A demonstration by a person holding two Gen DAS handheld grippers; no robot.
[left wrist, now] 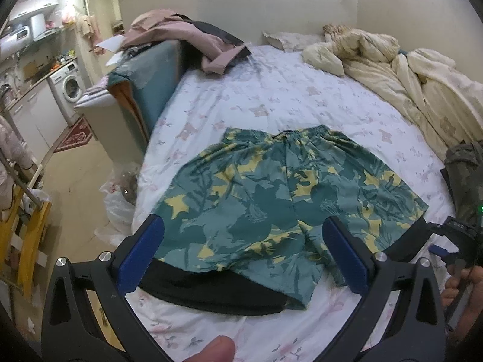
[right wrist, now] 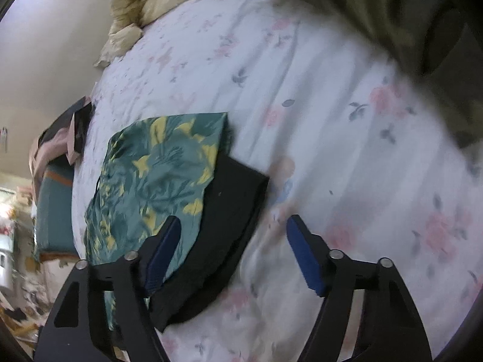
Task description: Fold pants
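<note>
Green shorts with a yellow leaf print lie flat on the bed, waistband at the far side, black inner liner showing below both leg hems. My left gripper is open and empty, hovering over the near left leg. In the right wrist view the shorts and black liner lie at the left. My right gripper is open and empty, just above the liner's edge; it also shows at the right edge of the left wrist view.
The bed has a white floral sheet. A cream duvet is bunched at the far right. Pink and dark clothes hang over a teal footboard at the far left. A camouflage garment lies at the right. The bed's left edge drops to the floor.
</note>
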